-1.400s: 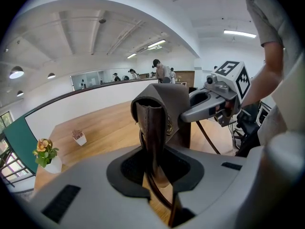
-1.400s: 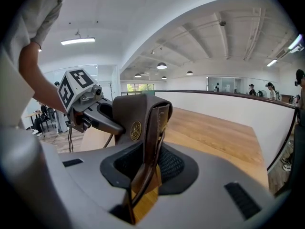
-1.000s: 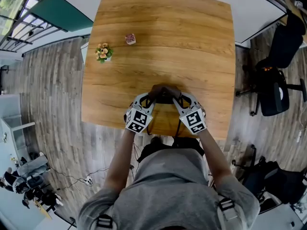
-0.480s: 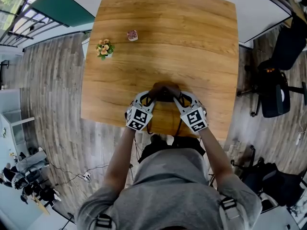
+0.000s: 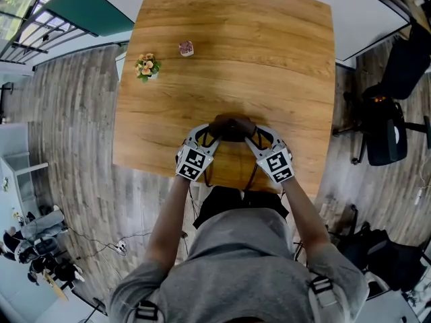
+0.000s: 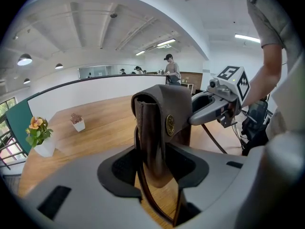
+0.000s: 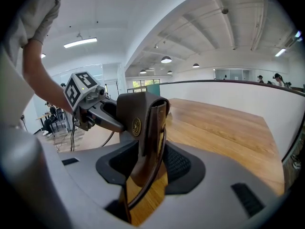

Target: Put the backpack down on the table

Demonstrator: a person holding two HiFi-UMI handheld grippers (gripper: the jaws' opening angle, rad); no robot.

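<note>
Where the wooden floor (image 5: 74, 133) borders it on the left, right and near sides, the table (image 5: 269, 59) meets a white wall (image 5: 363, 12) only along its far edge. Most of the tabletop beyond the grippers is bare wood, open right up to that far edge. An office chair (image 5: 387, 126) stands on the floor, well clear of the right edge.

The backpack (image 5: 231, 128) stands upright close to the near edge, about midway along it; its base is hidden behind the grippers. It is dark brown leather, with a flap folded over the top and thin straps hanging in loops. A round brass stud shows in each gripper view.

The left gripper (image 5: 210, 133) and the right gripper (image 5: 253, 134) flank it from opposite sides. Each has a fold of the leather between its jaws, which have just been opening; the pads stand apart, with a gap beside the leather.

A flower pot (image 5: 146, 67) sits at the left edge. A smaller plant pot (image 5: 186, 48) lies just beyond it. Both are well apart from the backpack.
</note>
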